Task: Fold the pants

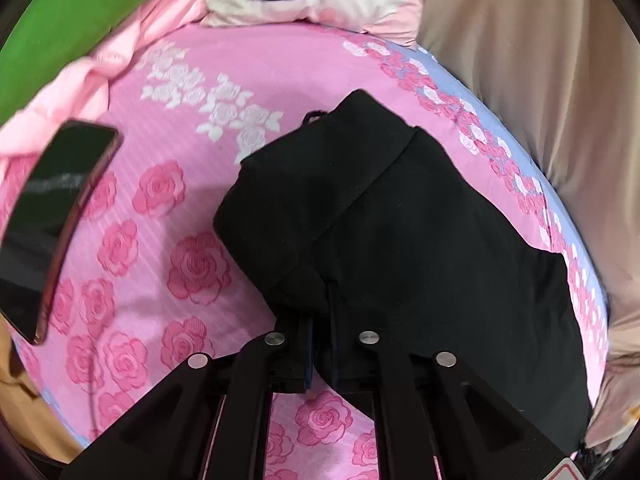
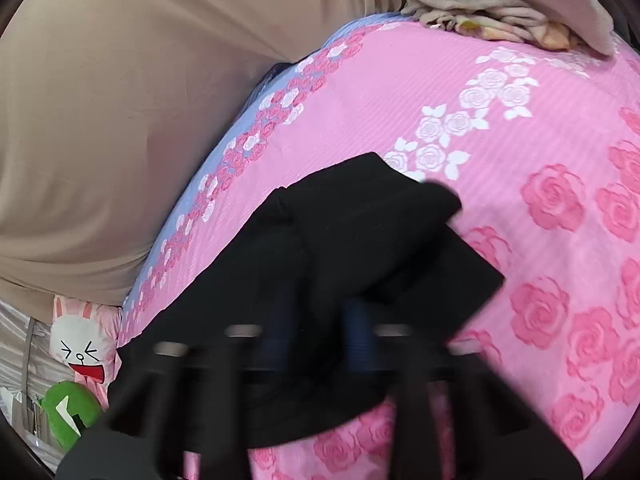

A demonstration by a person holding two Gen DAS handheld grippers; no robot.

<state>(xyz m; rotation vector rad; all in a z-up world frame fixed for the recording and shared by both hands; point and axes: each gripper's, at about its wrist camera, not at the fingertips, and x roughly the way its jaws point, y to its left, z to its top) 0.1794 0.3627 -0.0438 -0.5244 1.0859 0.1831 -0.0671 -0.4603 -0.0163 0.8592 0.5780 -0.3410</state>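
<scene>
Lying on the pink rose-print bedsheet (image 1: 168, 216) is one pair of black pants (image 1: 400, 232), folded into a bundle, beside one phone (image 1: 52, 220) well off to its left. The left gripper (image 1: 320, 320) reaches forward, fingers nearly closed on the near cloth edge. The right gripper (image 2: 316, 320) is blurred over the pants; its grip cannot be told. The bundle's long axis runs diagonally toward the beige curtain (image 1: 520, 60).

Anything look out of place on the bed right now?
A phone lies face up on the sheet, left of the black pants, near the bed's edge. The pants are a lumpy, uneven bundle. Nothing looks spilled or torn.
</scene>
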